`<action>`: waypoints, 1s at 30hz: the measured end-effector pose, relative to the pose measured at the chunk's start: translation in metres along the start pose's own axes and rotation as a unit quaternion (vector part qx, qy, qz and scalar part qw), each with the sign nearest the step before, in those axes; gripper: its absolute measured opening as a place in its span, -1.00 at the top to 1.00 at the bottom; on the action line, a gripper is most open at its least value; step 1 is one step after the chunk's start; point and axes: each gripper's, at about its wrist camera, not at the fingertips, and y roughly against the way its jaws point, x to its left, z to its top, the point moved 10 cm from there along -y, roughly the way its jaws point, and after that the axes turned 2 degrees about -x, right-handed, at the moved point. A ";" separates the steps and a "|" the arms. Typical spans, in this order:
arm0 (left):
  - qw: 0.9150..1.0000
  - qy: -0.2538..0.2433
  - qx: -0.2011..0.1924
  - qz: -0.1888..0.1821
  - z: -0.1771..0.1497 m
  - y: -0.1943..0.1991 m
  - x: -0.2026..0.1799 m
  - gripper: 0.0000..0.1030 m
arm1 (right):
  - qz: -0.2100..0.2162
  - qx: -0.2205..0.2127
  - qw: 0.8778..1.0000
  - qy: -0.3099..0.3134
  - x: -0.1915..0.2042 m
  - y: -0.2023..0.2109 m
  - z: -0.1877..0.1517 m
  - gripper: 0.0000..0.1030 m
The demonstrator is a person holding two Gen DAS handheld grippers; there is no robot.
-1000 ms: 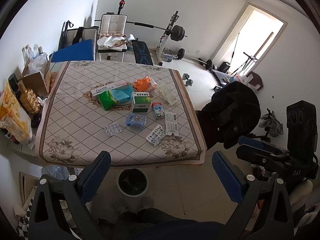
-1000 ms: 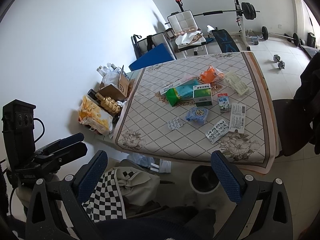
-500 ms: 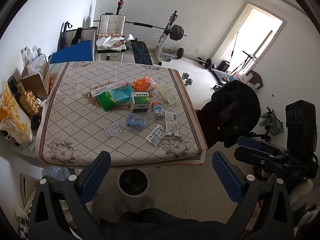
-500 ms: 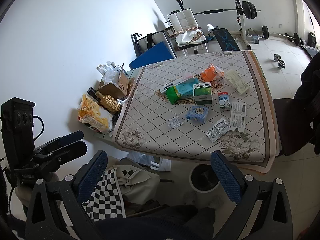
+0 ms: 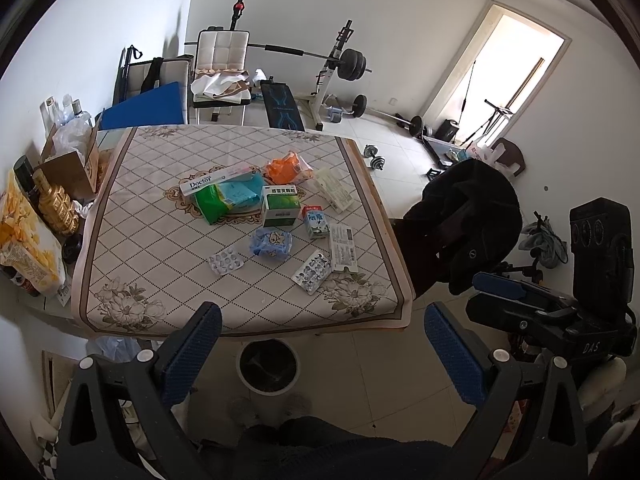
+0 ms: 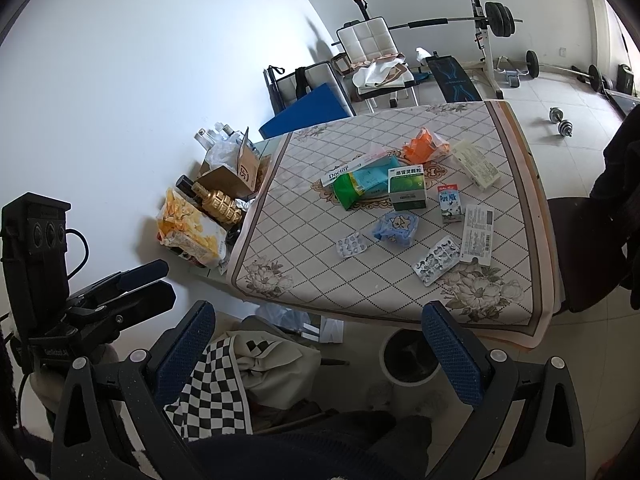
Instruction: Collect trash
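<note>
Tablecloth (image 5: 132,240) litter: boxes, blister packs | bin (image 5: 267,366) below edge | both tools (image 5: 320,344) (image 6: 318,342) spread, empty

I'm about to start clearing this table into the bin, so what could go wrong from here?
1. The blister packs lie flat and thin on the cloth; fingers may slip off them or snag the cloth.
2. The bin sits half under the table edge, so a drop from above may miss.
3. The paper slip rests by the right edge and could be swept off.
</note>
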 end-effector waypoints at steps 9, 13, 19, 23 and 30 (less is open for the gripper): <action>1.000 -0.001 0.000 0.002 0.004 0.001 0.003 -1.00 | 0.001 0.001 1.000 0.000 0.000 -0.002 0.000 -1.00; 1.000 -0.001 -0.001 0.002 0.004 0.001 0.005 -1.00 | 0.001 0.002 1.000 0.001 0.000 -0.003 0.001 -1.00; 1.000 -0.001 0.000 0.002 0.003 0.001 0.004 -1.00 | 0.001 0.003 1.000 0.002 0.001 -0.006 0.001 -1.00; 1.000 -0.002 0.000 0.002 0.002 0.001 0.004 -1.00 | 0.001 0.003 1.000 0.002 0.001 -0.007 0.001 -1.00; 1.000 -0.001 0.003 0.001 0.000 -0.003 0.008 -1.00 | 0.000 0.003 1.000 -0.001 0.002 -0.010 0.000 -1.00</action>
